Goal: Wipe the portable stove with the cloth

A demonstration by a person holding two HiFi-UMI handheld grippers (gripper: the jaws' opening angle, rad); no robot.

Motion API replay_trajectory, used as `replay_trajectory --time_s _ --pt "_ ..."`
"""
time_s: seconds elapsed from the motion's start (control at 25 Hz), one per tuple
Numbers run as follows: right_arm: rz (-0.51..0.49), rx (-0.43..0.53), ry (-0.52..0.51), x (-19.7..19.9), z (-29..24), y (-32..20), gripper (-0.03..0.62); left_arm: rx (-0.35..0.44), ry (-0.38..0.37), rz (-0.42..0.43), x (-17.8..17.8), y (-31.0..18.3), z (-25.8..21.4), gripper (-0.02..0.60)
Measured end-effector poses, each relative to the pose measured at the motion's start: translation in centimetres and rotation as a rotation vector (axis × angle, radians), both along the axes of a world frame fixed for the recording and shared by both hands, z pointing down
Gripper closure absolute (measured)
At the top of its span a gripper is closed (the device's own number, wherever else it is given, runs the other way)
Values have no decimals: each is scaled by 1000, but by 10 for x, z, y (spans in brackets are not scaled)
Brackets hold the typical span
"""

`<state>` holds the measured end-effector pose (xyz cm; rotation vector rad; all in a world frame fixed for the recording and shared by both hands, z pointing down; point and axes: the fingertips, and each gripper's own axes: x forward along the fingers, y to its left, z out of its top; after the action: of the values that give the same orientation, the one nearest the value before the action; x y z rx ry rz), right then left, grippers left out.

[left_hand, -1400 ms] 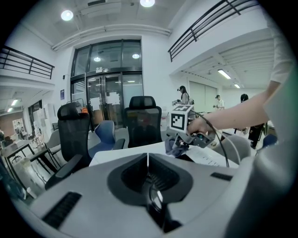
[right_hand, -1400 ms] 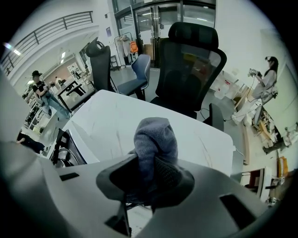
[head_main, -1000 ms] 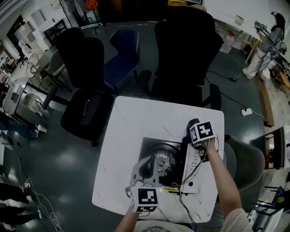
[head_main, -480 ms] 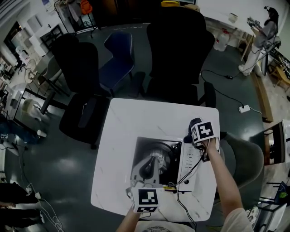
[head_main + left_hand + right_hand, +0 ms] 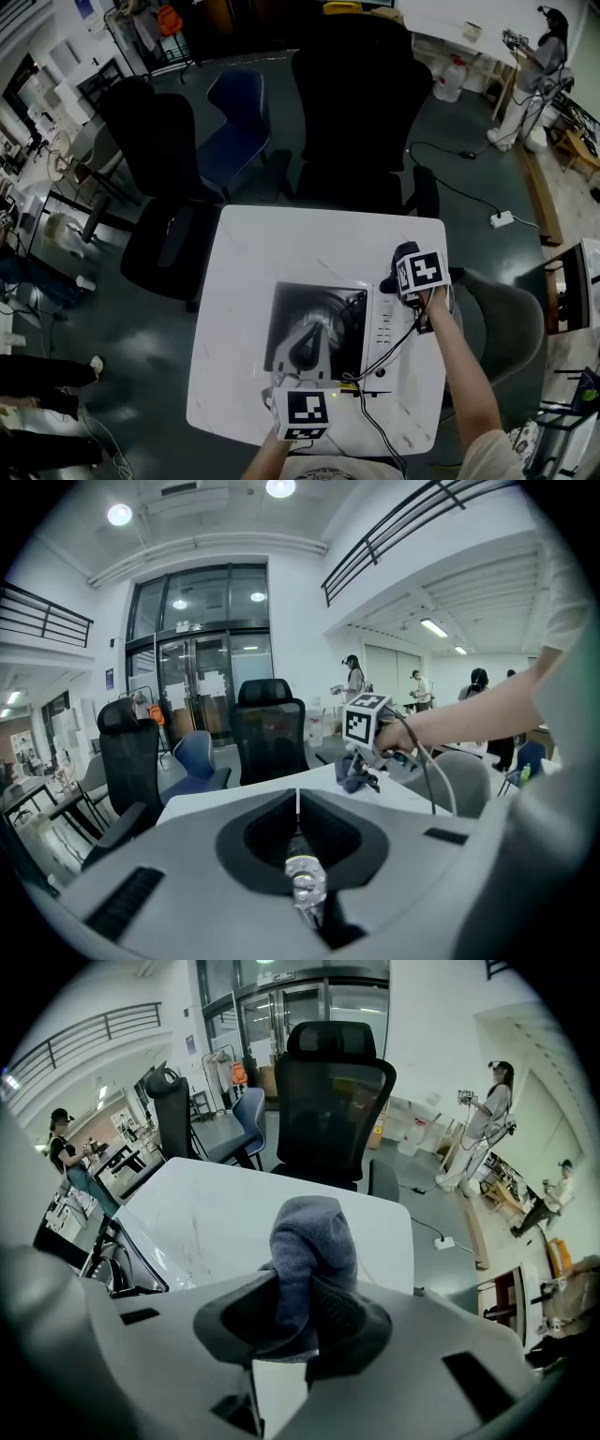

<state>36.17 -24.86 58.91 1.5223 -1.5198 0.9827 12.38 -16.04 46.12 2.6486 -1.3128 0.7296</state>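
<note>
The right gripper (image 5: 298, 1316) is clamped on the cloth (image 5: 312, 1241), a grey wad that bulges up between its jaws in its own view. The head view shows the cloth only as a dark lump at centre right, by the upper right corner of the stove (image 5: 289, 307), and whether cloth and stove touch is unclear from there. The left gripper (image 5: 298, 819) has its jaws pressed together on nothing, which only its own view shows. The head view places it low in the frame, over the stove's dark burner part. The left gripper view hides the stove under the gripper's body, but shows the other gripper and its hanging cloth at centre right. The stove sits on the lower half of a white table (image 5: 281, 239), with a black chair (image 5: 361, 112) beyond it at the top.
</note>
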Motion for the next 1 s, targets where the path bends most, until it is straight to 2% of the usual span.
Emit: replay_trajectory --time_s 0.48,1.0 --pt "58 -1 -23 18 4 21 493 6 -3 22 10 8 -2 560" --pt "82 -29 -58 15 20 55 493 1 4 42 17 22 -2 560"
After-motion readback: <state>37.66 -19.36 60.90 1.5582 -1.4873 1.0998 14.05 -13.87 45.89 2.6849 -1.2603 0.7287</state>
